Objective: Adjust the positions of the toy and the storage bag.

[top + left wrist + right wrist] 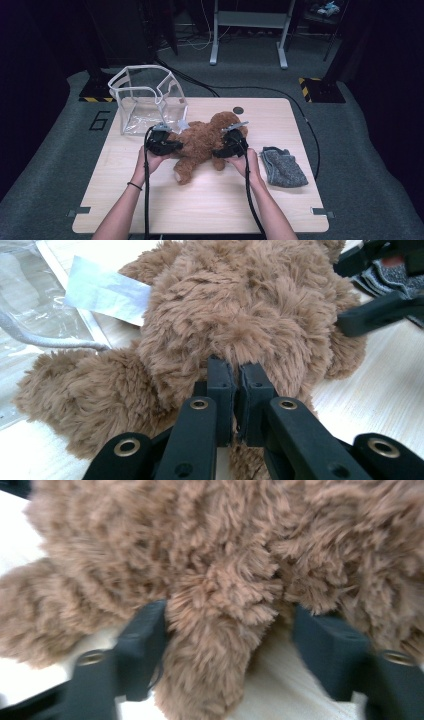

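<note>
A brown teddy bear [202, 140] lies on the wooden table [210, 205], near the middle. The person's left hand [150, 162] holds the left gripper [172, 145] against one side of the bear. Seen from the left gripper view, its two black jaws are pressed almost together and they pinch a tuft of the bear's fur. The right hand [247, 162] holds the right gripper [226, 147] at the other side of the bear. In the right gripper view its jaws stand apart, with a fuzzy limb of the bear between them. One jaw touches the fur, the other has a gap beside it, so the bear is not pinched there. Behind the bear stands a clear plastic bag [145, 102] with a white rim, open at the top, just beside the bear. A white tag [107, 290] sticks out of the bear's fur on that side. A grey cloth [284, 167] lies on the table to the right, near the right hand.
</note>
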### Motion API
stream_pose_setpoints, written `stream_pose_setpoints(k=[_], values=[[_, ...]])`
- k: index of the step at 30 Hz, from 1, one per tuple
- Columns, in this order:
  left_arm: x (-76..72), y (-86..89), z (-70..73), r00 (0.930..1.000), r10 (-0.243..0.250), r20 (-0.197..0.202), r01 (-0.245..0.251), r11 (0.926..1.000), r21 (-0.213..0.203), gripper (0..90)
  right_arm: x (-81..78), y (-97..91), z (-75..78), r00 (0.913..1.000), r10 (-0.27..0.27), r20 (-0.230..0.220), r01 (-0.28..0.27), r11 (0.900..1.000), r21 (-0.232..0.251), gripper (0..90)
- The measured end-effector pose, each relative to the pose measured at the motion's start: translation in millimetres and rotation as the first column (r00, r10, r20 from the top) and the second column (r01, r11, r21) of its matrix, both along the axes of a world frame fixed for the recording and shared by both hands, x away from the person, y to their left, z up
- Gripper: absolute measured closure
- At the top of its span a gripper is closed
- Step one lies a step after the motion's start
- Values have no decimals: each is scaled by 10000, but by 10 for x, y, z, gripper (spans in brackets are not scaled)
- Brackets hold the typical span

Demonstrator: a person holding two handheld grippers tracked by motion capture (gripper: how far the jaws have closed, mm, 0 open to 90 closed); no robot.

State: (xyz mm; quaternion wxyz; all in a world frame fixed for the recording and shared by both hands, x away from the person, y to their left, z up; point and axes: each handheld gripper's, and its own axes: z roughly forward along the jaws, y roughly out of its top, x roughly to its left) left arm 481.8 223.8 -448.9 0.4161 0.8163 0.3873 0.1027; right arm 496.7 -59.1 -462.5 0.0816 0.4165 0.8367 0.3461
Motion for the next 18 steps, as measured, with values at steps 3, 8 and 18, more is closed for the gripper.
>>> stream_pose_setpoints(k=[3, 8, 18], values=[[0, -2, -1, 10000, 12, 36, -12, 10000, -19, 860, 26, 14, -62, 9999, -10, -100, 12, 9999, 155, 534], [1, 1, 4, 9999, 32, 113, -32, 10000, -11, 861, -3, -8, -91, 10000, 96, 20, -97, 9991, 423, 753], [40, -3, 37, 9996, 169, 239, -176, 9994, 294, 861, -311, 58, -36, 9981, 526, 334, -530, 9985, 127, 783]])
